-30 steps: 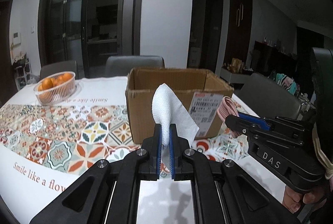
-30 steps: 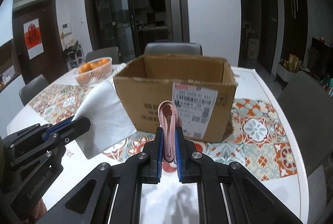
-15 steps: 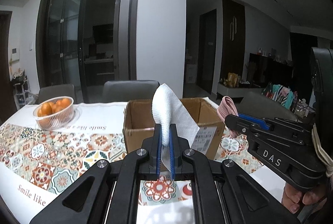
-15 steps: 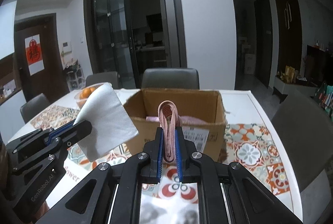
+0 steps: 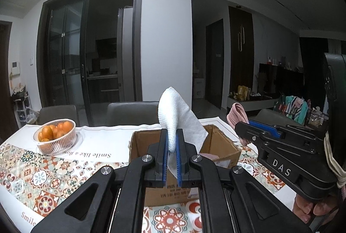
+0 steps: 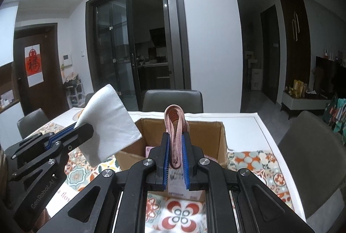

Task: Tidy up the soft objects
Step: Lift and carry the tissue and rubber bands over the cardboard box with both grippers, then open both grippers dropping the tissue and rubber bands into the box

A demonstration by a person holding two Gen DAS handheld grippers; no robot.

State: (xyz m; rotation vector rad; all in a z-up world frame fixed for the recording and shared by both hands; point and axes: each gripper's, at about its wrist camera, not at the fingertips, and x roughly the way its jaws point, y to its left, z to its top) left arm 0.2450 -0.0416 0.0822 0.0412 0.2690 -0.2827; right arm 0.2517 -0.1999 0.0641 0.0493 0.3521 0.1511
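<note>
Both hands are loaded here. The left gripper (image 5: 172, 147) is pinching a white textured paper towel sheet (image 5: 175, 122) by its lower edge, so the rest of it fans up and out to the right. The right gripper (image 6: 175, 150) is clamped on a folded pink ribbed fabric loop (image 6: 174, 122), which stands up between the blue pads. Both are held up near the open brown cardboard box (image 6: 216, 135), which sits on the white table with the patterned tile-print cloth (image 5: 43, 174), and I'd guess that height is there to clear the rim before dropping them in. Something pinkish is already lying inside the box. The white wire basket of oranges (image 5: 55, 138) sits well off to the left, out of the way
</note>
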